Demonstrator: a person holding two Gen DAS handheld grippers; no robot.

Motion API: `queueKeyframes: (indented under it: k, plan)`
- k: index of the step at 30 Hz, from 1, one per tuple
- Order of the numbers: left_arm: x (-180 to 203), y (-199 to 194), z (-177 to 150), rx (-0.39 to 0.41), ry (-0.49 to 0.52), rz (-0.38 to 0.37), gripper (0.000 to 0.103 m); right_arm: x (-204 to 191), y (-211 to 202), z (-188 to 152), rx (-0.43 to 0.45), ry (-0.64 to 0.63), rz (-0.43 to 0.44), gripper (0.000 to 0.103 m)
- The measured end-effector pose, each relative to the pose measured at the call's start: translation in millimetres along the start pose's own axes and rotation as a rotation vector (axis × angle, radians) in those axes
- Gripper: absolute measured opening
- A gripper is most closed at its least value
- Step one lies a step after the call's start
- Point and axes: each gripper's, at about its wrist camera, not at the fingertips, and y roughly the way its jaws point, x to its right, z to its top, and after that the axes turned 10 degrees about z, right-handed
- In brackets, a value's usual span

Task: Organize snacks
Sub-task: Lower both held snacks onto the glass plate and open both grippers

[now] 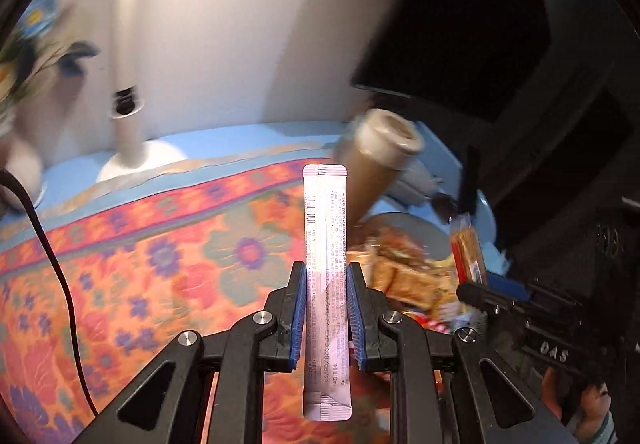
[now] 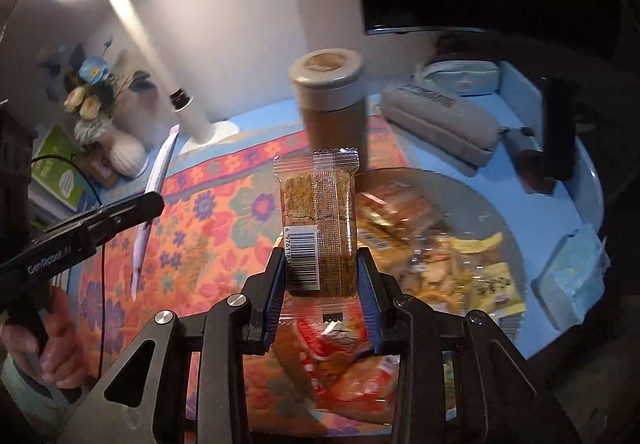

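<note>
Left claw (image 1: 326, 284) clenched on a white stick sachet (image 1: 326, 244), upright between its pads; right claw (image 2: 320, 272) clamps a clear-wrapped snack bar (image 2: 320, 219) above the snack pile (image 2: 420, 244).

Blue table (image 2: 496, 179), floral cloth (image 2: 216, 215), lamp base (image 2: 212, 135), grey pouch (image 2: 440, 123), vase (image 2: 124, 151)

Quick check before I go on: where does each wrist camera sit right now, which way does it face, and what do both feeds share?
Left wrist: on the left gripper, looking down along its fingers at the floral cloth; jaws shut on a white stick sachet; the right gripper shows at right.
Right wrist: on the right gripper, facing the glass plate of snacks; jaws shut on a clear-wrapped snack bar; the left gripper and a hand show at left.
Shared: brown canister, white lamp, flower vase.
</note>
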Motion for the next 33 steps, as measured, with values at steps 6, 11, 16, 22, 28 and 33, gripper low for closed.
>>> queueKeyframes:
  k: [6,11,16,22,28,33]
  plan:
    - [69.9,27.3,6.1,-0.039,0.111,-0.096,0.018,63.1,-28.9,0.0,0.045,0.111,-0.096,0.033]
    - [116.7,52.5,-1.2,-0.08,0.189,-0.14,0.019,95.7,-34.3,2.1,0.037,0.146,-0.105,0.033]
    - [144.9,74.4,-7.5,-0.107,0.224,-0.163,0.019,107.0,-21.7,15.5,0.015,0.085,-0.086,0.037]
    - [141.7,90.3,-13.5,-0.138,0.178,-0.113,0.046,129.2,-5.6,19.0,-0.041,0.112,-0.039,0.039]
    - [114.6,88.8,-16.5,-0.149,0.106,-0.071,0.046,137.0,-3.4,13.7,-0.064,0.134,-0.034,0.039]
    - [89.7,80.3,-19.0,-0.148,0.044,-0.035,0.046,121.1,-0.6,13.9,-0.075,0.112,-0.012,0.039]
